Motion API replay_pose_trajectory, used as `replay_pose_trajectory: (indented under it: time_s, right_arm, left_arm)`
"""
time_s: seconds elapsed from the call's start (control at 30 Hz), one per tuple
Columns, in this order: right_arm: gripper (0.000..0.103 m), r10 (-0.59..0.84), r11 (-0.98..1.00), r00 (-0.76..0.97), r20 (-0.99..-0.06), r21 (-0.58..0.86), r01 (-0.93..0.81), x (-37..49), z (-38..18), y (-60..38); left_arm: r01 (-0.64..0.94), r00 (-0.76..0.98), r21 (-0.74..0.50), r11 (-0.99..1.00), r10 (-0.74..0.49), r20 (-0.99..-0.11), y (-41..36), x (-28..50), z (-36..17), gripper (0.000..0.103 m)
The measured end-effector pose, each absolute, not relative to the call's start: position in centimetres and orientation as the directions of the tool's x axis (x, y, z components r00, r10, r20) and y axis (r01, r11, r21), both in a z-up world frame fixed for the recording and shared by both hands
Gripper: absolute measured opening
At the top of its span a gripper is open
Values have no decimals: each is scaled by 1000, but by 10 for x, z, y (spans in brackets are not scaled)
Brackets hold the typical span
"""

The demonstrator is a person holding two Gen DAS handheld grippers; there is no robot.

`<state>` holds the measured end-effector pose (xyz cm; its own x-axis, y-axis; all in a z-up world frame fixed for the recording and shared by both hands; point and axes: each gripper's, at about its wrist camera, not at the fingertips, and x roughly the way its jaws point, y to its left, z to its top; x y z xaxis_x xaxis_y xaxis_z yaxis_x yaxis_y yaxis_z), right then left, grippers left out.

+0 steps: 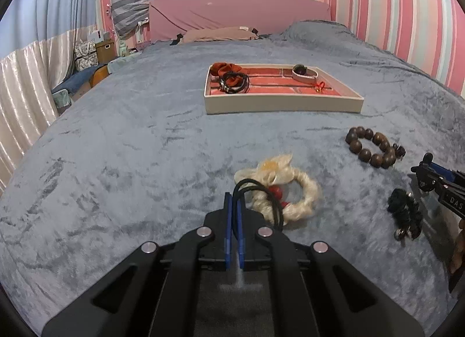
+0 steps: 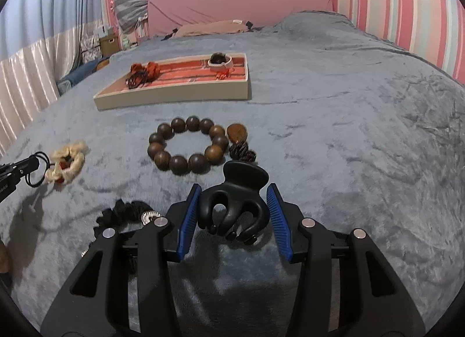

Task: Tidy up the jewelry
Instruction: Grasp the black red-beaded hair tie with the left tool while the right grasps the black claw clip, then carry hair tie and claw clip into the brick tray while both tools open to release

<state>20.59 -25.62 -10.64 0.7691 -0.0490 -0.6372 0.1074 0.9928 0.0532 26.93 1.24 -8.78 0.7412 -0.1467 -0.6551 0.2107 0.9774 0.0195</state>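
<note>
A grey plush bed (image 1: 116, 162) met striped walls (image 1: 392, 2). The left tool (image 1: 234, 200) pinched a black hair tie (image 1: 255, 188); only the right view showed the right tool (image 2: 234, 200) agape around a black claw clip (image 2: 232, 206).

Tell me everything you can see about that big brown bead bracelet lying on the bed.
The wooden bead bracelet is a closed ring of large, round, dark brown beads with visible grain, looking like polished wood. It lies flat on the grey plush blanket, in front of the jewelry tray. At its right side sit a flat amber-brown pendant piece and two small dark ridged beads, seemingly attached. Neither tool touches it; the right tool is just short of it, around a black hair claw clip.
</note>
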Motion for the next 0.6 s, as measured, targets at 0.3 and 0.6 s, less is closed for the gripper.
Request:
replay_pose_trajectory:
  time_s: [0.3,0.6]
  right_arm:
    - [47,-44,993,784,-619,57,101,219,-89,-255]
    - [46,-37,996,805,-592,46,80,243,-59,-250]
  left_arm:
    - [242,761,-2,970,-191,-620,6,279,-48,3]
    - [242,777,33,970,-173,-605,-2,302,-22,3]
